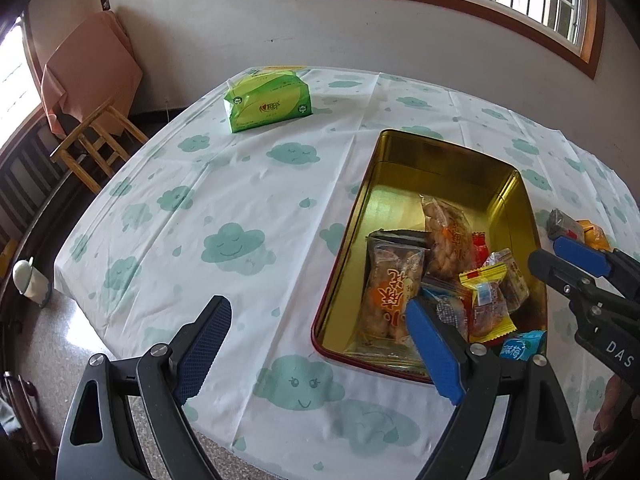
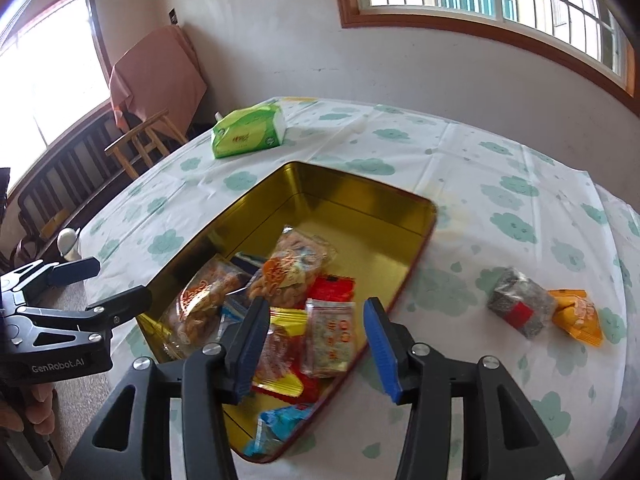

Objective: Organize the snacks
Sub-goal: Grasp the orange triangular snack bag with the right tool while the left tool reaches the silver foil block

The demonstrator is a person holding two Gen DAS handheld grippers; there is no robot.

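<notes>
A gold-lined tin (image 2: 360, 204) sits on the cloud-print tablecloth (image 1: 240, 184), already holding a heap of wrapped snacks (image 2: 288, 292) piled toward its near end, while two remain outside on the cloth at about three o'clock from the tin: a grey packet (image 2: 520, 304) with a red patch and an orange packet (image 2: 578, 314) touching its far side. The right gripper (image 2: 316, 344) hovers over the near end of the tin with its jaws partly spread and nothing pinched between them; the left gripper (image 1: 316, 344) hangs at the tin's nine o'clock edge, jaws spread wide and empty. Both leftover packets look light, soft and crinkly, with slick film that would probably slide under a shallow pinch and contents that may crumble if squeezed hard. The grey one seems blocky enough to take across its middle; the orange one looks flatter and is likely best caught by a crimped end or across its narrow width, with gentle pressure. A green tissue pack (image 1: 268, 100) lies well apart at eleven o'clock.
</notes>
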